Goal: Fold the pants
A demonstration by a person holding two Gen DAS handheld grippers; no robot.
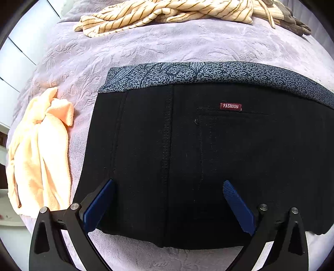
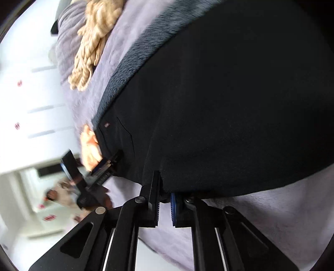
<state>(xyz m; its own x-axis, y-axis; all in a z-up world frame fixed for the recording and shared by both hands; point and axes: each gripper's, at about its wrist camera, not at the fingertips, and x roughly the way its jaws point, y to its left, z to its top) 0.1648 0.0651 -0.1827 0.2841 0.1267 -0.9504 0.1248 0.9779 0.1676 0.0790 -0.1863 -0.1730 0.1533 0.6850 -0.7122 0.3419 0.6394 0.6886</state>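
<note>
Black pants (image 1: 208,156) lie folded on a lilac bedspread, with a grey patterned waistband (image 1: 208,73) at the far edge and a red "FASHION" label (image 1: 230,106). My left gripper (image 1: 169,185) is open, its blue pads spread wide just above the pants' near part. In the right wrist view the pants (image 2: 229,104) fill the frame. My right gripper (image 2: 163,189) is shut on the pants' near edge. The left gripper (image 2: 104,164) shows at the pants' left edge.
The lilac bedspread (image 1: 146,45) covers the bed. A peach towel (image 1: 41,146) lies left of the pants. A cream striped garment (image 1: 167,12) and a brown item (image 1: 296,23) lie at the far side. White cabinets (image 2: 31,104) stand beyond the bed.
</note>
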